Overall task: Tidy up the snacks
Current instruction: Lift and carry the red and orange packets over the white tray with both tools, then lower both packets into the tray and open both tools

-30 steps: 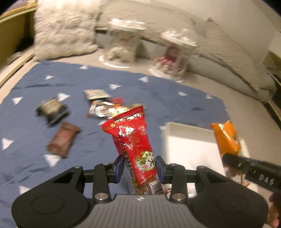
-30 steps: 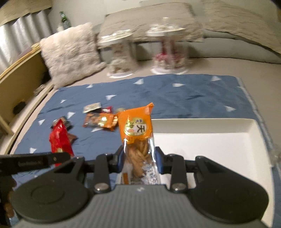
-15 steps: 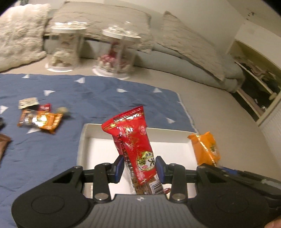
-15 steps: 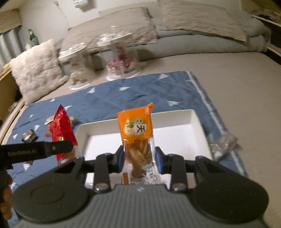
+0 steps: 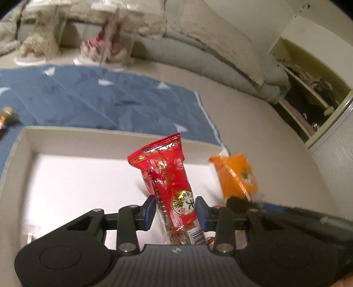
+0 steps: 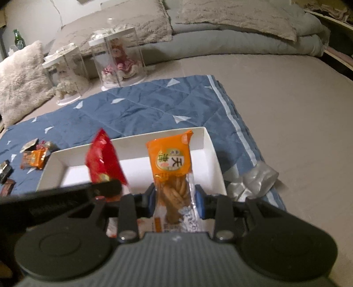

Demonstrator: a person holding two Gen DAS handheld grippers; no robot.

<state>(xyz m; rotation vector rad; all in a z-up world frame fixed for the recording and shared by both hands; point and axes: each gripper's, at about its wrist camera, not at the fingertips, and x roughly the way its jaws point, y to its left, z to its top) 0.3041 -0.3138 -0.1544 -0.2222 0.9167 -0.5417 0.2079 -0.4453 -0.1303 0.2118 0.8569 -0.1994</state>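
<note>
My left gripper (image 5: pixel 175 212) is shut on a red snack packet (image 5: pixel 169 183) and holds it upright above the white tray (image 5: pixel 24 141). My right gripper (image 6: pixel 175 198) is shut on an orange snack packet (image 6: pixel 171 161) and holds it upright above the right end of the same tray (image 6: pixel 211 150). Each view shows the other's packet: the orange packet (image 5: pixel 236 176) at the right, the red packet (image 6: pixel 102 159) at the left. Several loose snacks (image 6: pixel 33 157) lie on the blue blanket left of the tray.
The blue quilted blanket (image 6: pixel 136 108) covers a beige bed. Two clear display cases (image 6: pixel 120 57) with dolls stand at the far side before grey pillows (image 6: pixel 238 17). A crumpled clear plastic wrapper (image 6: pixel 258 176) lies right of the tray. An open cupboard (image 5: pixel 308 92) is at the right.
Both grippers have moved right and closer over the white tray, each with its packet still held. The loose snacks have slid to the left edge of view.
</note>
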